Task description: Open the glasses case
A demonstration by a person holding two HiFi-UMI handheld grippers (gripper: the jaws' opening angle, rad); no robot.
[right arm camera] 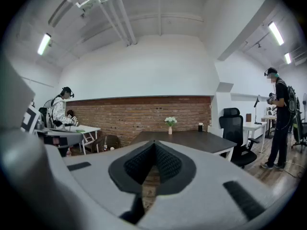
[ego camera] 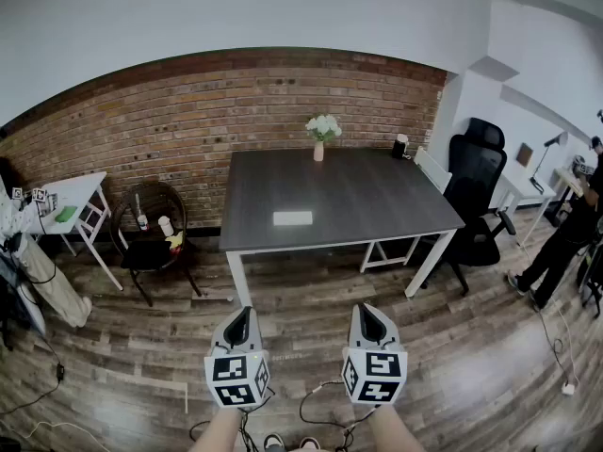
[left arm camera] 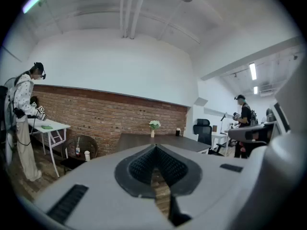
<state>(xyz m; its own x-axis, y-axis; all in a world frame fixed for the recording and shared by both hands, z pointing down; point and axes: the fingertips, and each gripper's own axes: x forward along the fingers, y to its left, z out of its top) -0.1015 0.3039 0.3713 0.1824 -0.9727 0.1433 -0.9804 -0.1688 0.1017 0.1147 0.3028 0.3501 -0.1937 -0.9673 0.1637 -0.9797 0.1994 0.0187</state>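
On table (ego camera: 377, 196), glasses case (ego camera: 292, 218), head view only

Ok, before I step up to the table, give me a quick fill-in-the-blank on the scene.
The glasses case on the dark table is coloured ____.
The vase behind it holds white ____.
The left gripper and right gripper both have jaws ____, holding nothing.
In the head view, the black office chair stands at the table's ____ end.
Missing words: white; flowers; shut; right.

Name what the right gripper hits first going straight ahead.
Nothing close: the right gripper aims over the wood floor at the dark table, probably its near edge, though depth is unclear.
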